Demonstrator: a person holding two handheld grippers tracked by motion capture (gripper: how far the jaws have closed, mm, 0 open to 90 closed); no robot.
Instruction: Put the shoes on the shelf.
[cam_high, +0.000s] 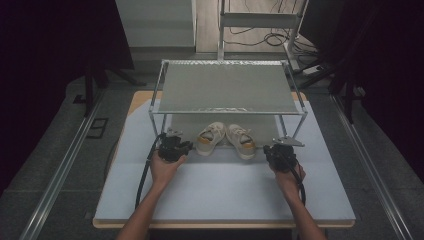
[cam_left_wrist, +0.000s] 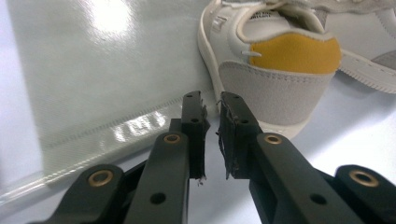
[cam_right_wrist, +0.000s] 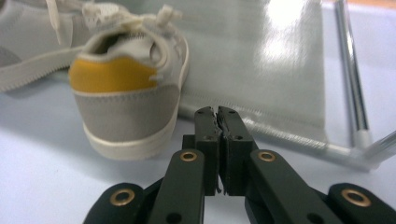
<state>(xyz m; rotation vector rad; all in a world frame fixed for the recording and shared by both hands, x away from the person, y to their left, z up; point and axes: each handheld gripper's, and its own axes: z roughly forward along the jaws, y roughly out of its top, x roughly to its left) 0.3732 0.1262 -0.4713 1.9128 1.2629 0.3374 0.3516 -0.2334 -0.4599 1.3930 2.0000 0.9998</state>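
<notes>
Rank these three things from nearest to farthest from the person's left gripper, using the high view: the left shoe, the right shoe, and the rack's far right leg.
Measured from the left gripper in the high view:
1. Left shoe, just to the gripper's right, at the rack's front edge.
2. Right shoe, beyond the first shoe, nearer the right gripper.
3. Rack's far right leg, at the rack's back right corner.

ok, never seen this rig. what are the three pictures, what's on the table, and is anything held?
No robot: a person holds a black two-jaw gripper in each hand. The high view looks down on the table: left gripper, right gripper. The other two pictures come from cameras riding on each gripper, looking along its jaws. On the pale blue table mat stands a low metal-framed rack with grey fabric shelves; at its front sit two cream sneakers with yellow heel patches, one left of the other. Both grippers are shut, empty, beside the heels.
</notes>
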